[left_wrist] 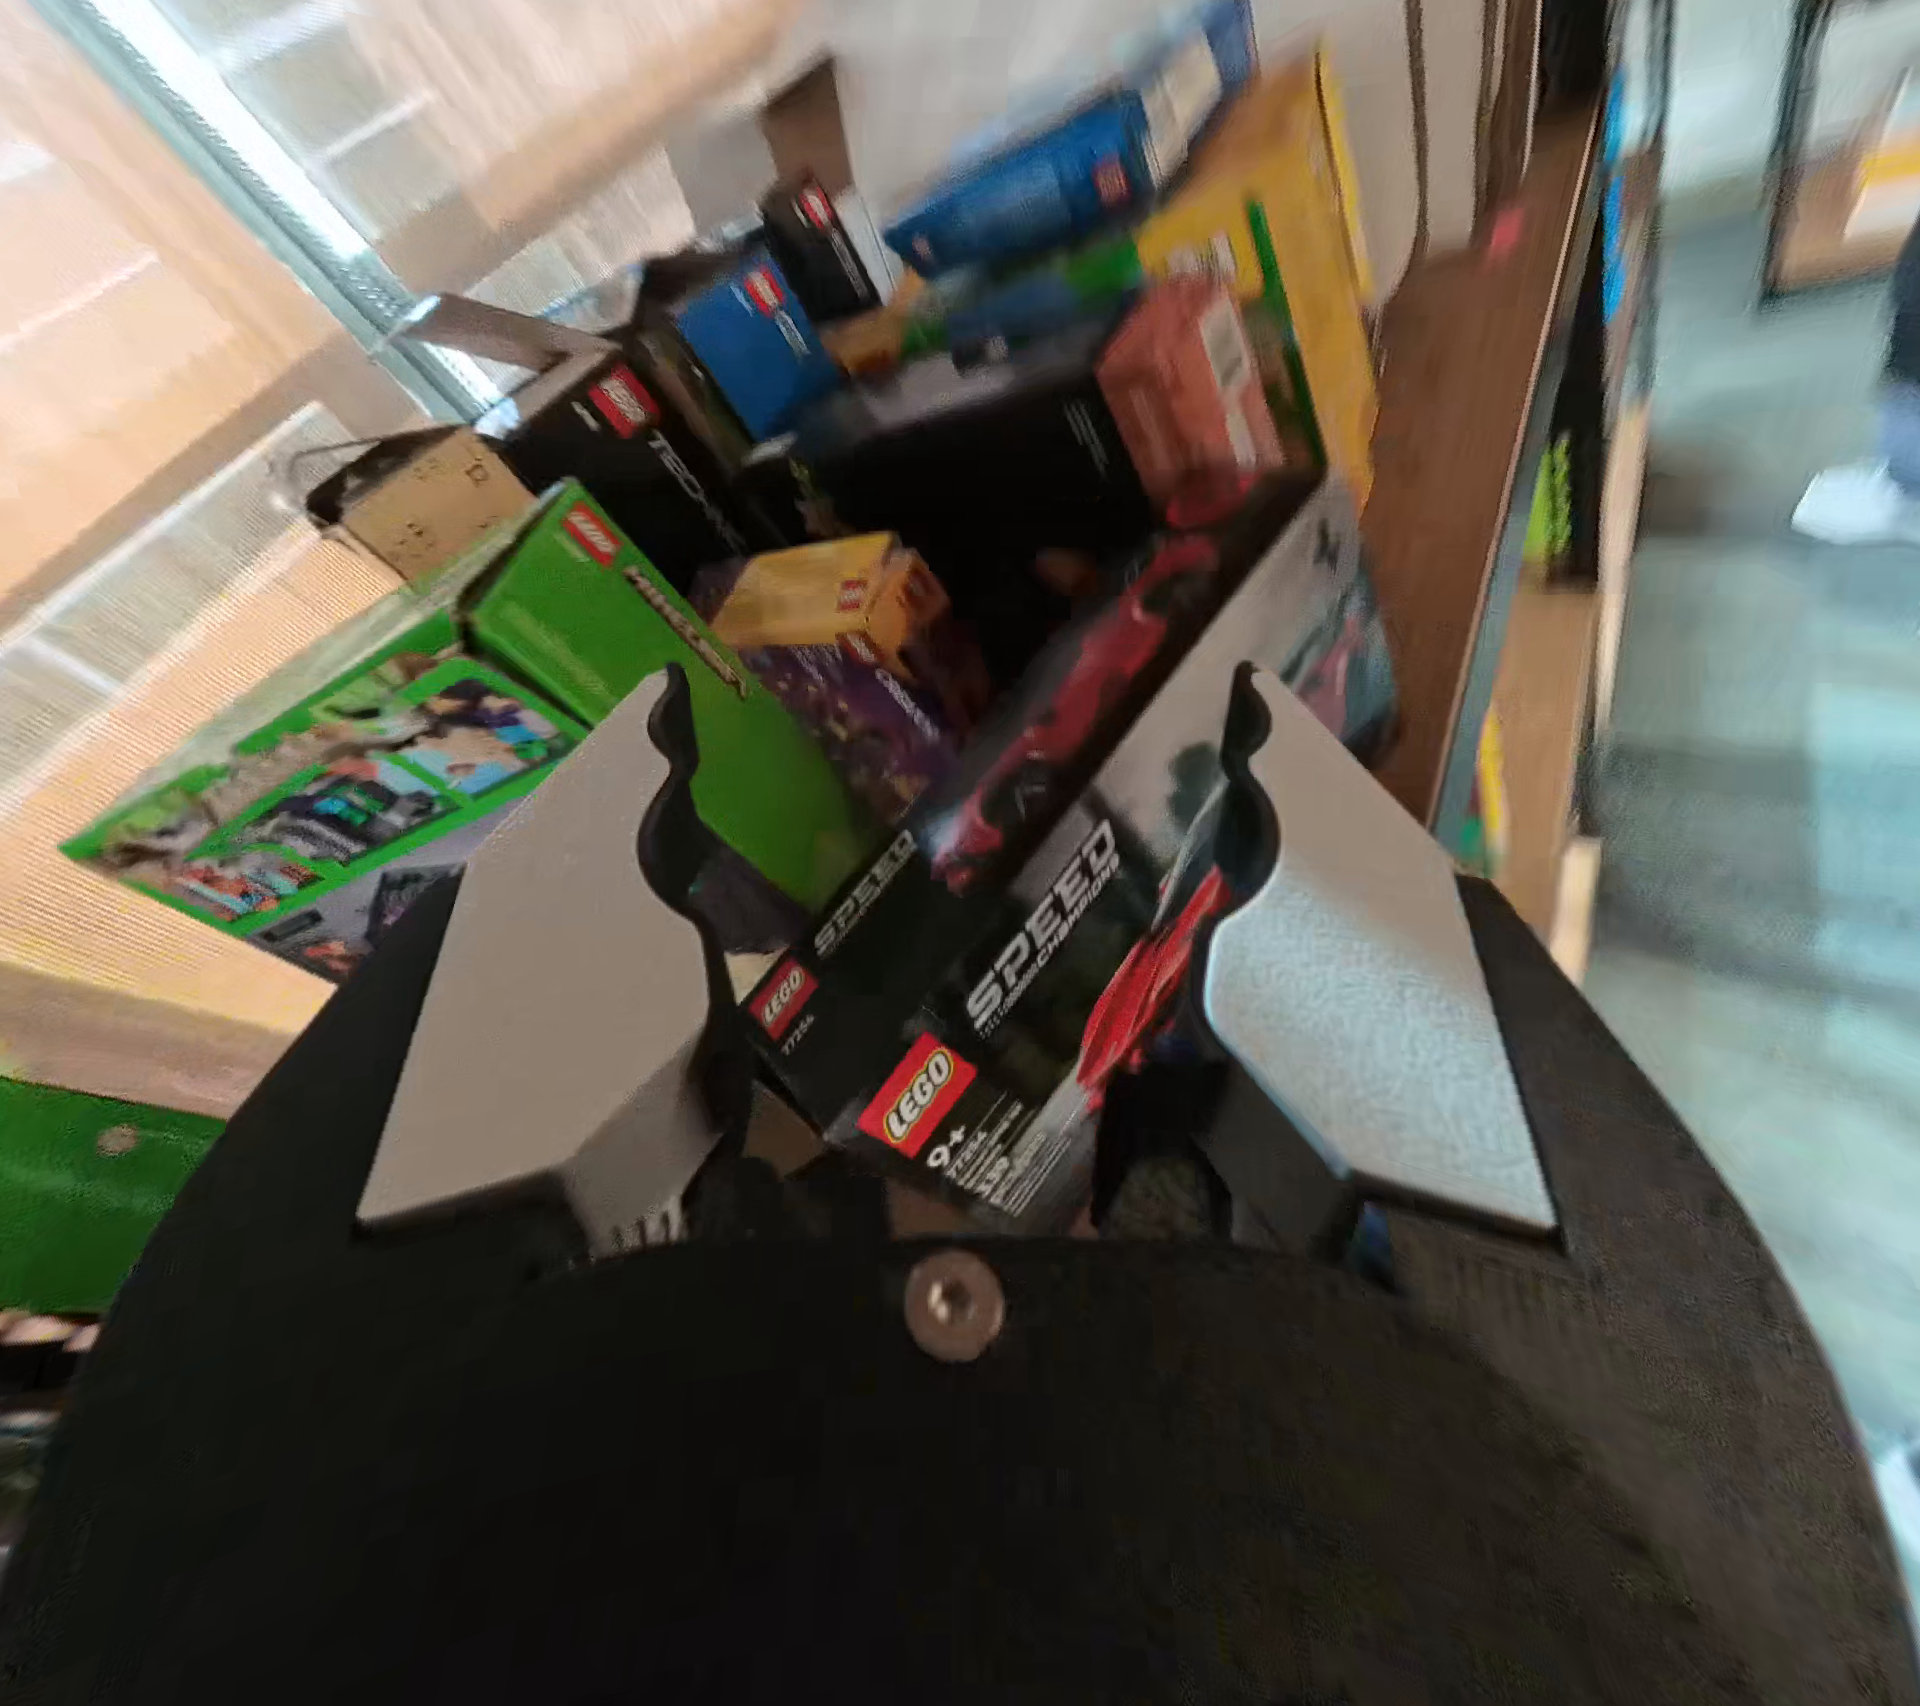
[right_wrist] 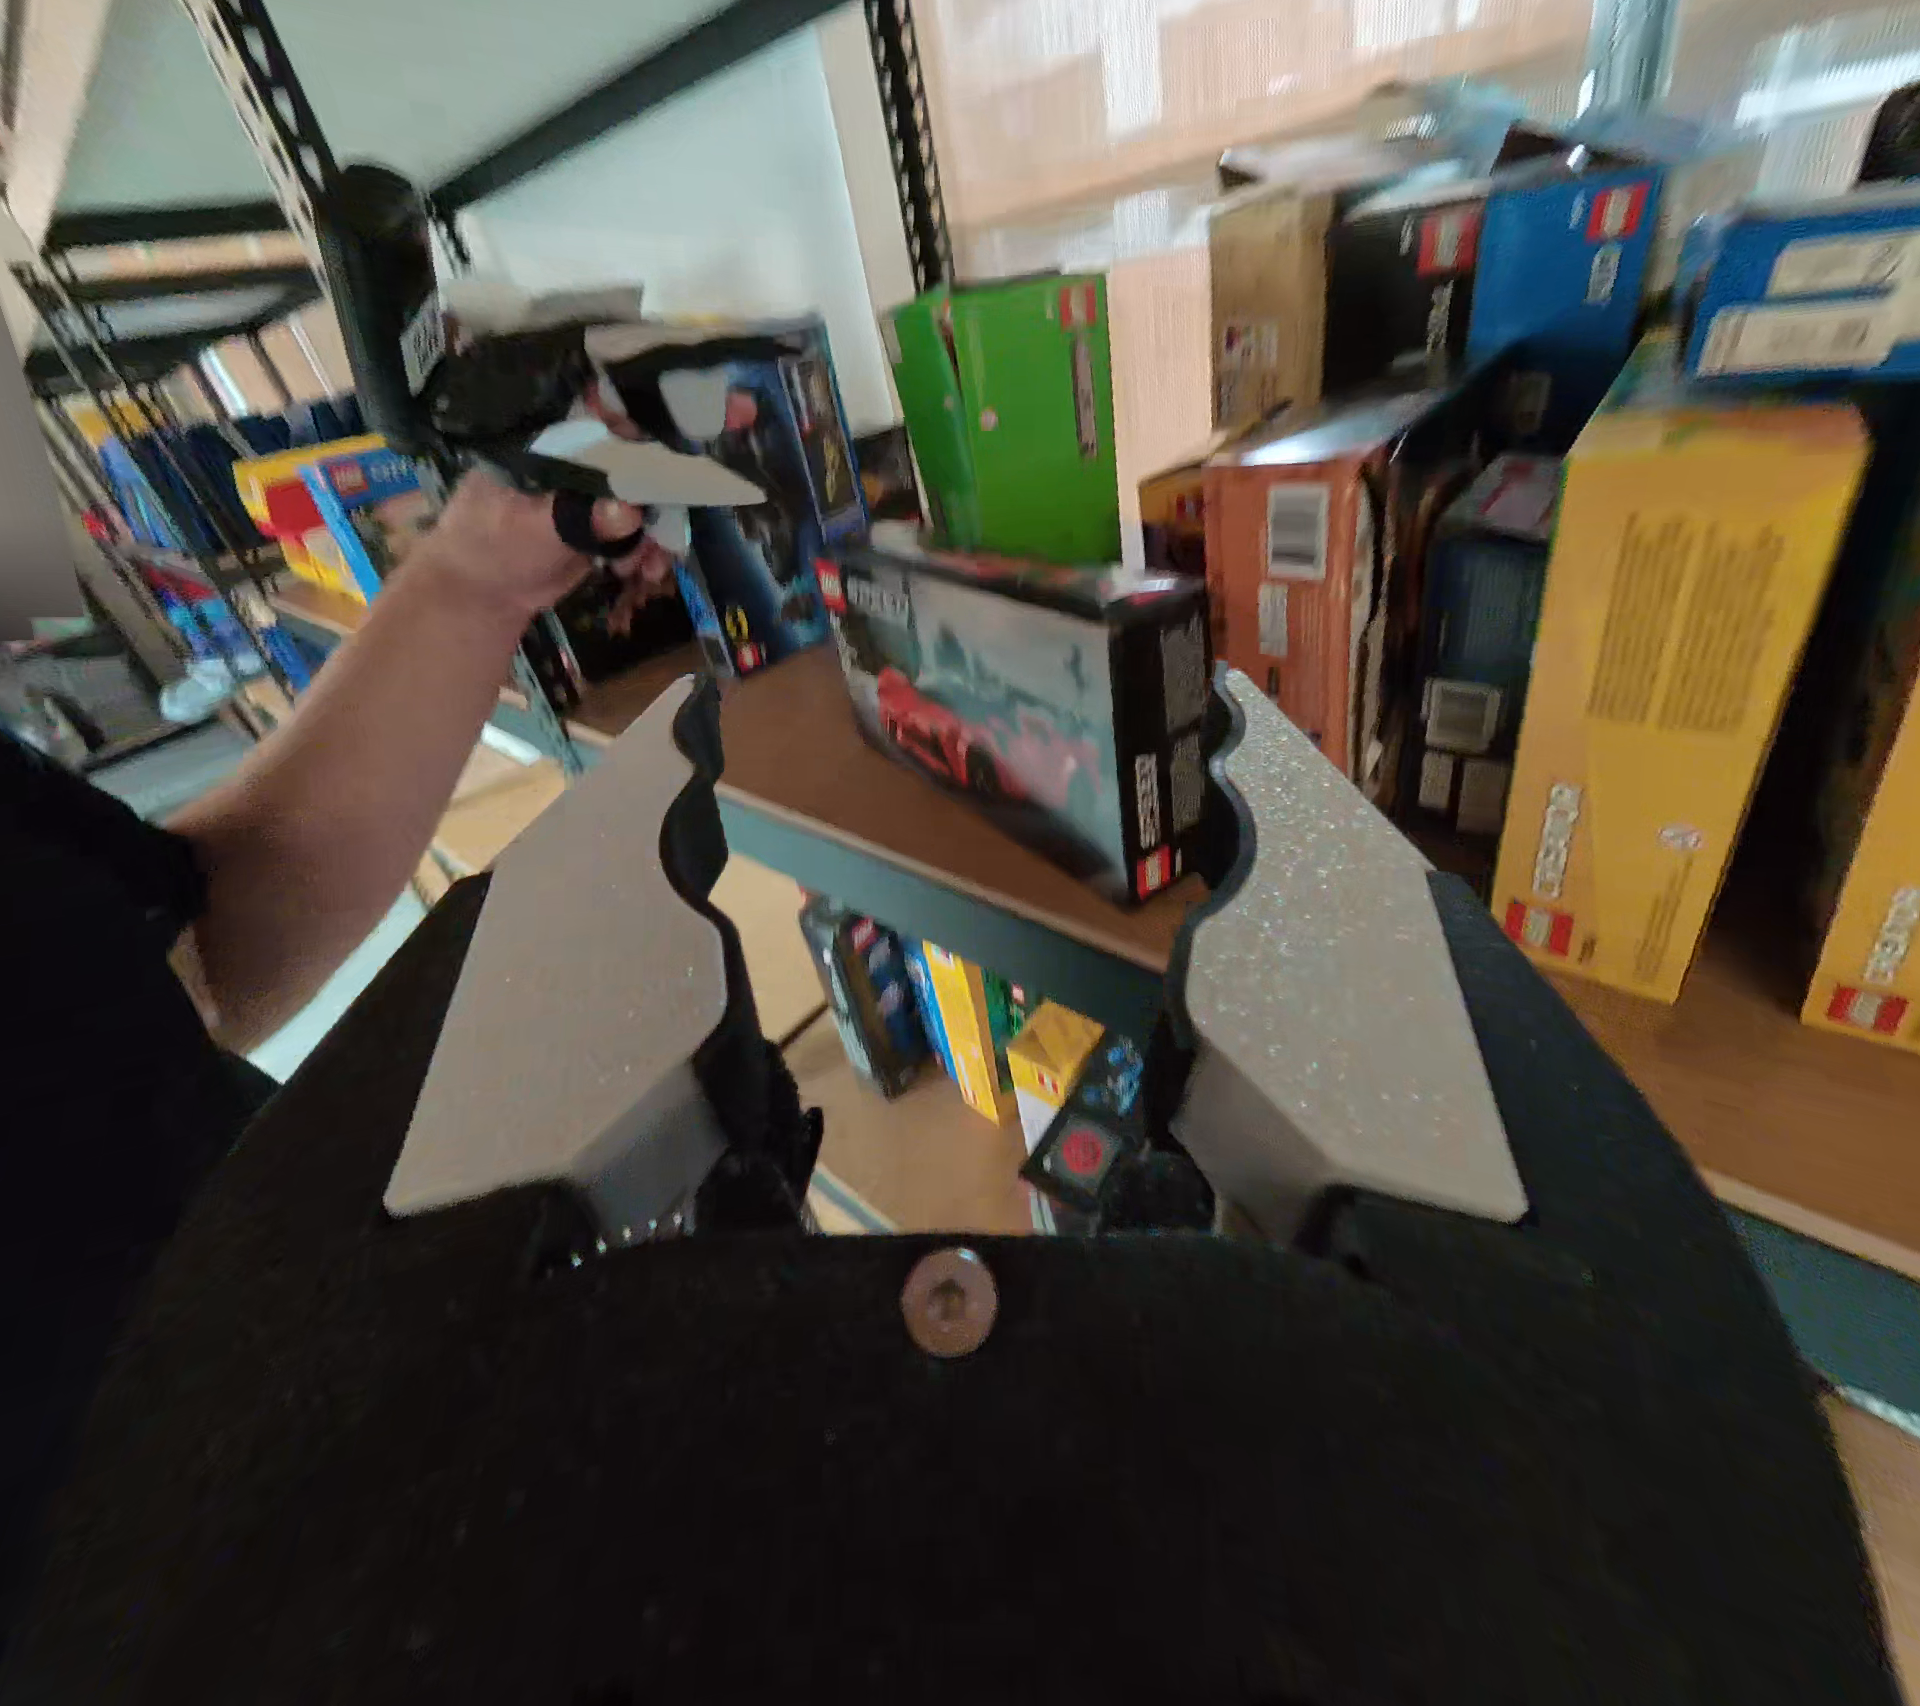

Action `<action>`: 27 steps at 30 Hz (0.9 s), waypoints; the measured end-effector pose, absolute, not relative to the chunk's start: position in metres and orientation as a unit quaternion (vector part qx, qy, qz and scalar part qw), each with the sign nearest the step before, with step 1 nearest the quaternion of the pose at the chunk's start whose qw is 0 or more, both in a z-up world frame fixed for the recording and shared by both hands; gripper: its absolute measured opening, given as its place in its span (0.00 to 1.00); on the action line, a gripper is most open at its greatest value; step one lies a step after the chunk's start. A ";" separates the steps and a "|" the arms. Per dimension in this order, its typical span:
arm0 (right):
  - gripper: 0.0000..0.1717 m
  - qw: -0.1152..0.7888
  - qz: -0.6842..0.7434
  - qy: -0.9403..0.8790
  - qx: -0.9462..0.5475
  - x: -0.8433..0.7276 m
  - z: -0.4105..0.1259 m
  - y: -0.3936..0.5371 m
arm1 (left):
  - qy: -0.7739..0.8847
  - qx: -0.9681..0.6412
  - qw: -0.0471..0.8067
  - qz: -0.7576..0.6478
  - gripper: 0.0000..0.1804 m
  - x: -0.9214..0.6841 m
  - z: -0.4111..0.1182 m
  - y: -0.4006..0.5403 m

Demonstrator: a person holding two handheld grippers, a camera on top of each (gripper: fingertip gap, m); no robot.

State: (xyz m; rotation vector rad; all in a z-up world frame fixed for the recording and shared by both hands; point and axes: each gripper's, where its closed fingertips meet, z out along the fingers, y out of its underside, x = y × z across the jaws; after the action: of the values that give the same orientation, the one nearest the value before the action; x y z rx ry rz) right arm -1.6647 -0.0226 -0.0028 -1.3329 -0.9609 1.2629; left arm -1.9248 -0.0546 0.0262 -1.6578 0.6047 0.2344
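Left gripper (left_wrist: 961,783) wide open, gripping nothing; black red-car box (left_wrist: 1049,960) lies between its fingers, contact indeterminable. Right gripper (right_wrist: 966,778) wide open, empty, near that box (right_wrist: 1023,721) on the shelf (right_wrist: 790,763); box toward its right finger.

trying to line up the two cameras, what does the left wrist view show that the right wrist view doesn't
Only the left wrist view: its own open left gripper closing in over the black car-picture toy box, and the purple toy box behind it.

Only the right wrist view: the person's hand, the open right gripper, lower-shelf boxes, the tall yellow box.

Both: the car box, the green box, the wooden shelf.
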 end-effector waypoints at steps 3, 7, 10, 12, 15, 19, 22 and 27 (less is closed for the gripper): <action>0.52 0.481 0.519 -0.432 -0.559 -1.675 -0.026 -0.032 | 0.357 -0.747 0.545 0.136 0.53 -1.891 -0.009 -0.034; 0.52 0.453 0.526 -0.462 -0.553 -1.680 -0.044 -0.049 | 0.433 -0.783 0.414 0.168 0.55 -1.867 -0.043 0.003; 0.51 0.434 0.530 -0.480 -0.548 -1.680 -0.055 -0.061 | 0.461 -0.812 0.310 0.179 0.51 -1.878 -0.065 0.019; 0.51 0.430 0.526 -0.487 -0.548 -1.677 -0.063 -0.065 | 0.464 -0.823 0.285 0.162 0.50 -1.883 -0.070 0.027; 0.51 0.423 0.527 -0.494 -0.547 -1.670 -0.071 -0.071 | 0.458 -0.842 0.250 0.133 0.54 -1.893 -0.079 0.032; 0.50 0.410 0.537 -0.489 -0.553 -1.663 -0.081 -0.070 | 0.470 -0.860 0.167 0.104 0.50 -1.905 -0.109 0.028; 0.49 0.402 0.546 -0.480 -0.557 -1.662 -0.089 -0.067 | 0.480 -0.858 0.162 0.083 0.46 -1.904 -0.113 0.026; 0.50 0.385 0.548 -0.479 -0.568 -1.685 -0.094 -0.064 | 0.498 -0.843 0.190 0.067 0.41 -1.897 -0.107 0.013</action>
State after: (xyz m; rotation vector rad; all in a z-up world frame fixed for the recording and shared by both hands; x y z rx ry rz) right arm -1.6847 -0.0644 -0.0941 -1.4462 -1.2198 1.3948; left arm -1.8973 0.0132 -0.1067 -2.3704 1.3995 0.1886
